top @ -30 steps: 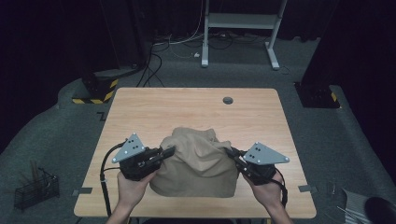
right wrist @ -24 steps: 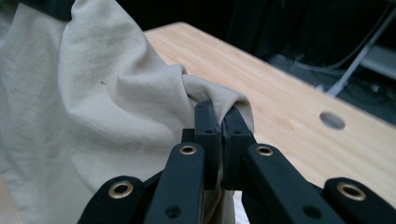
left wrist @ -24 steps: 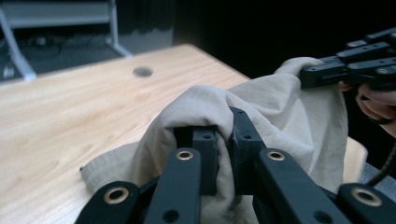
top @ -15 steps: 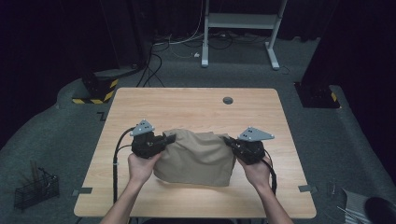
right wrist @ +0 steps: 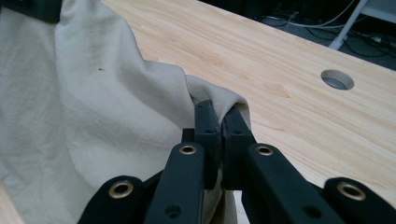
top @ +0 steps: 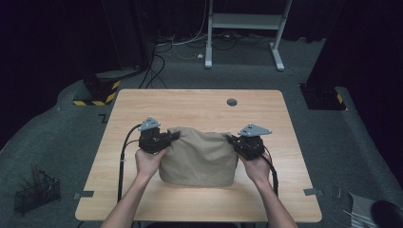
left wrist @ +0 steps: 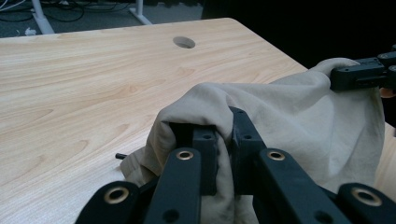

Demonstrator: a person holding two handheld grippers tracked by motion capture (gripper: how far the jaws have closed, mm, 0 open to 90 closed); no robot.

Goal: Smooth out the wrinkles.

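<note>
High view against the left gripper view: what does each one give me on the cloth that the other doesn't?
The high view alone gives the whole beige cloth outline on the table, both hands, and the floor with a wire basket and a desk frame.

The left gripper view alone gives the close grip: the left gripper has its jaws shut on a bunched fold of cloth, and a small dark pin lies on the wood by the cloth's edge.

Both share the cloth stretched between the two grippers, the right gripper holding the far corner, and the round table hole.
</note>
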